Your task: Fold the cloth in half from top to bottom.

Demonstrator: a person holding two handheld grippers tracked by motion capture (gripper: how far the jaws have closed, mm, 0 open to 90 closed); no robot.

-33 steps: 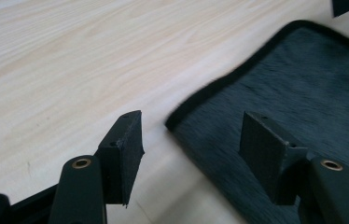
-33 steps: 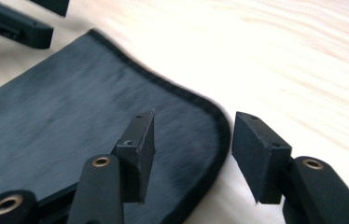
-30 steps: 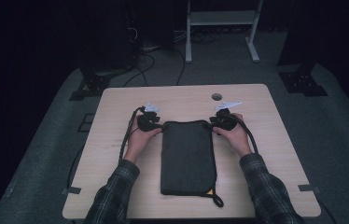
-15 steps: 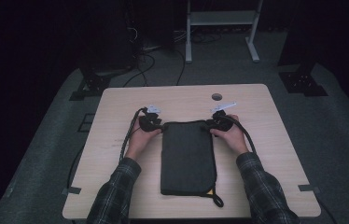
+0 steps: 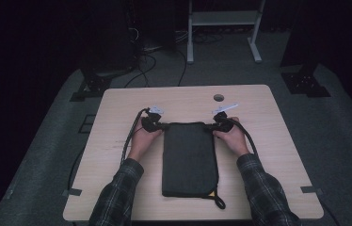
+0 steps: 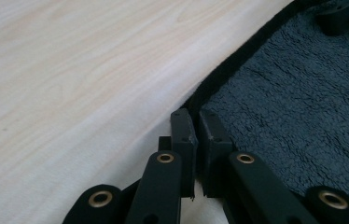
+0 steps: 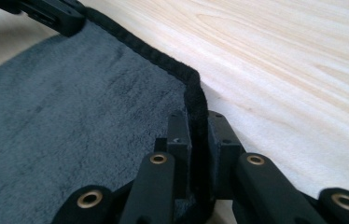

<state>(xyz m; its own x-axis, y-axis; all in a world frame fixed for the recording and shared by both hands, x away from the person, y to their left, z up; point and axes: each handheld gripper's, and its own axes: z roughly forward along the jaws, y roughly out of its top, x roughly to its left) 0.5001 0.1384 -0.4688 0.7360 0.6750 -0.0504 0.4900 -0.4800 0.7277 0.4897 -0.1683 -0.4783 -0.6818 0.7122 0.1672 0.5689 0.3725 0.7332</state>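
On the table, both grippers' jaws pinch the towel at its far corners.

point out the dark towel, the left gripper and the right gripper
dark towel (image 5: pixel 190 157): high view, middle of its top face
left gripper (image 6: pixel 196 122): left gripper view, between its fingertips
right gripper (image 7: pixel 199 125): right gripper view, between its fingertips

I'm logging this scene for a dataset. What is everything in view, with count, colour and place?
Towel: one, dark grey, folded, middle of the table, with a small yellow tag and a black loop at its near right corner.
Table: one, light wood, with a round hole near its far edge.
White frame: one, on the floor beyond the table.
Left tongs: one, black, just closed on the towel's far left corner.
Right tongs: one, black, just closed on the far right corner.
Sleeves: two, plaid.
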